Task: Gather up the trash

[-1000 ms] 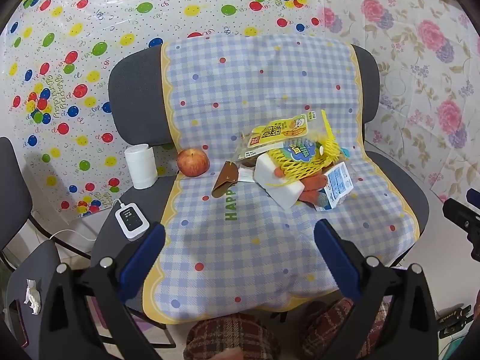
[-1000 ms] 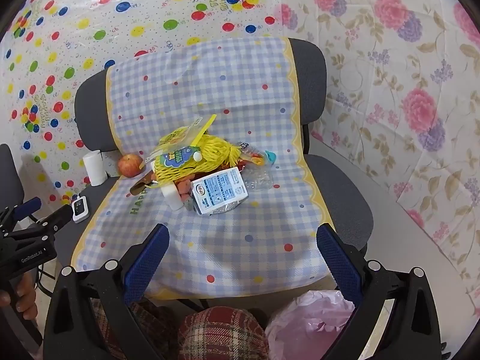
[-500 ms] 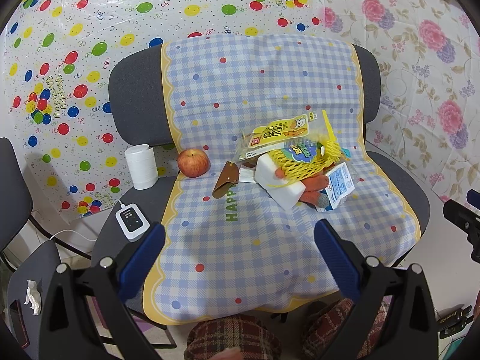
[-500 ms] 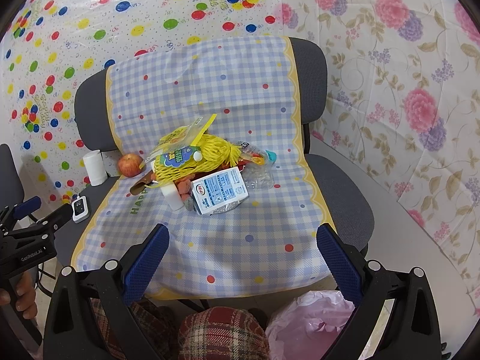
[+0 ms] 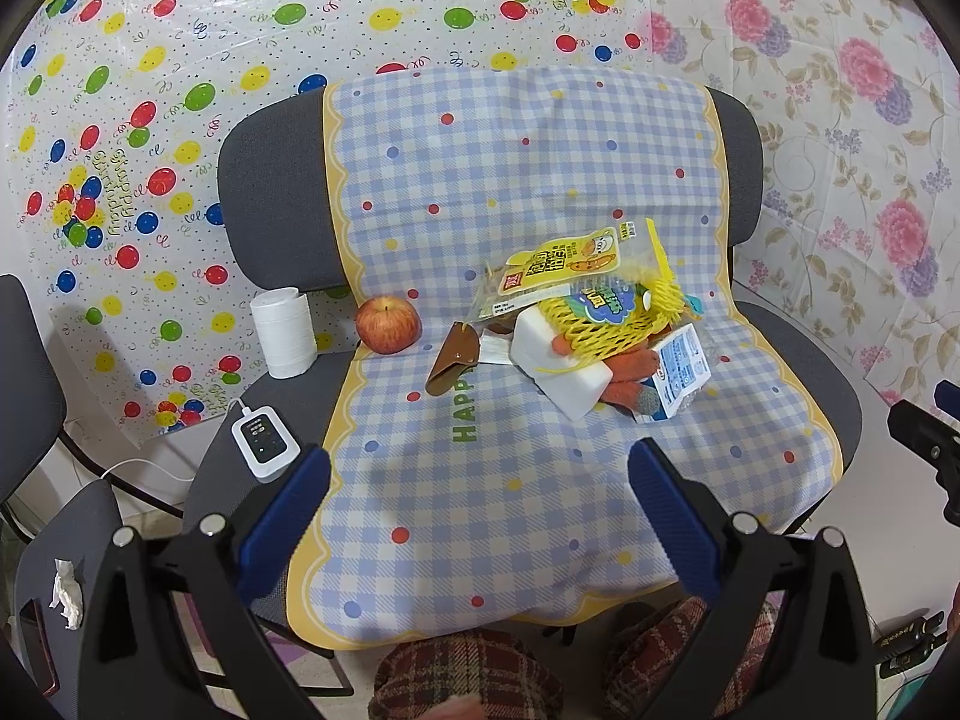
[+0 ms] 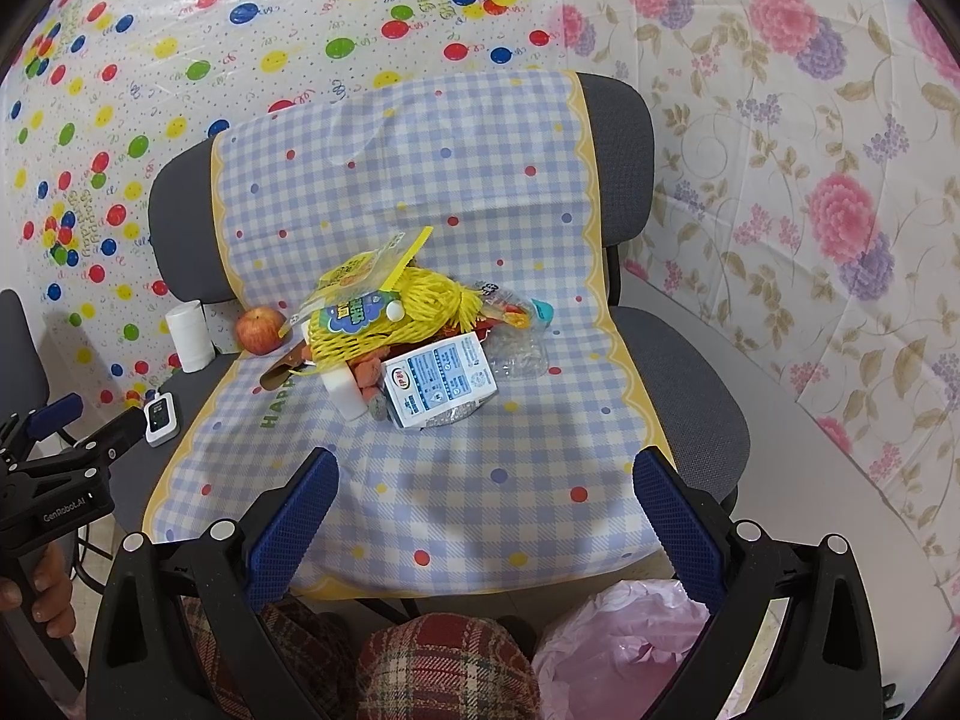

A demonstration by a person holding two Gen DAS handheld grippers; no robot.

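both blue-padded grippers, left gripper [image 5: 477, 483] and right gripper [image 6: 486, 489], hang wide apart and hold nothing above the blue checked cloth [image 6: 480, 480] on the grey chair, near its front edge; the trash pile, yellow mesh netting [image 6: 384, 318] over a small white-and-blue milk carton [image 6: 438, 381], lies mid-seat.

- I see a red apple [image 5: 387, 324] on the checked cloth's [image 5: 516, 180] left edge.
- Left of it stands a white cylinder [image 5: 283, 331].
- Nearer me lies a small white device [image 5: 264, 445], cable attached.
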